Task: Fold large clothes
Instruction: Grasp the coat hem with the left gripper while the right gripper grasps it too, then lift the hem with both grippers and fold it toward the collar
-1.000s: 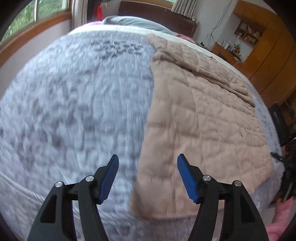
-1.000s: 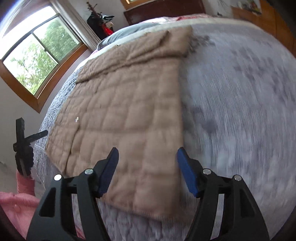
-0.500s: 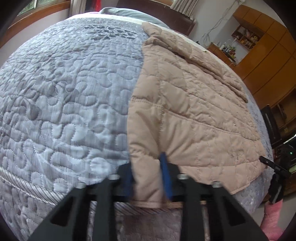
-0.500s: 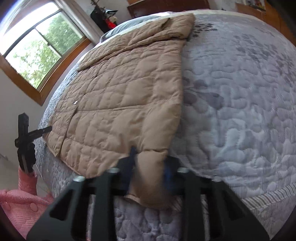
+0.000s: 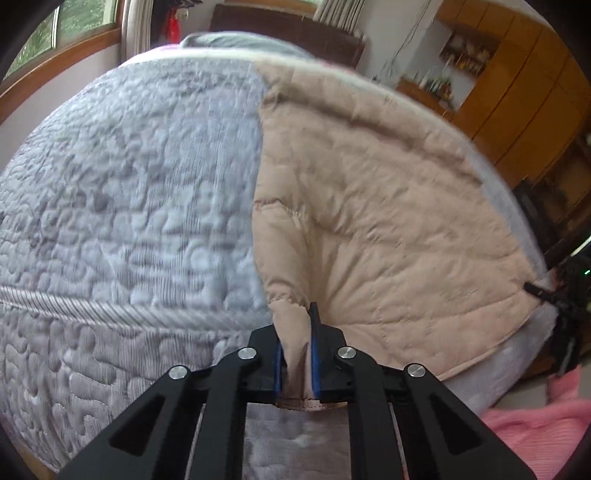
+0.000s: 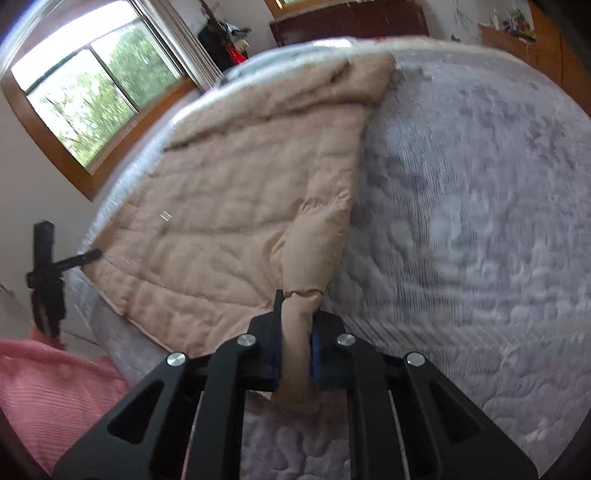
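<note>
A beige quilted coat lies spread on a bed under a grey quilted cover. My left gripper holds the coat's near left hem corner, which puckers up between the blue pads; its jaws are still closing on it. In the right wrist view the same coat lies to the left, and my right gripper is shut on its near right hem corner, with a roll of fabric bulging above the pads. Each gripper also shows small at the far corner in the other's view: the right gripper, the left gripper.
The grey bed cover extends wide on both sides of the coat. Pink ribbed fabric sits low beside the bed. A window is on the left wall, wooden cabinets on the right, a dark headboard behind.
Both grippers came down from open above the coat's near edge and closed on its two hem corners. The pinched fabric now bunches up between the pads.
</note>
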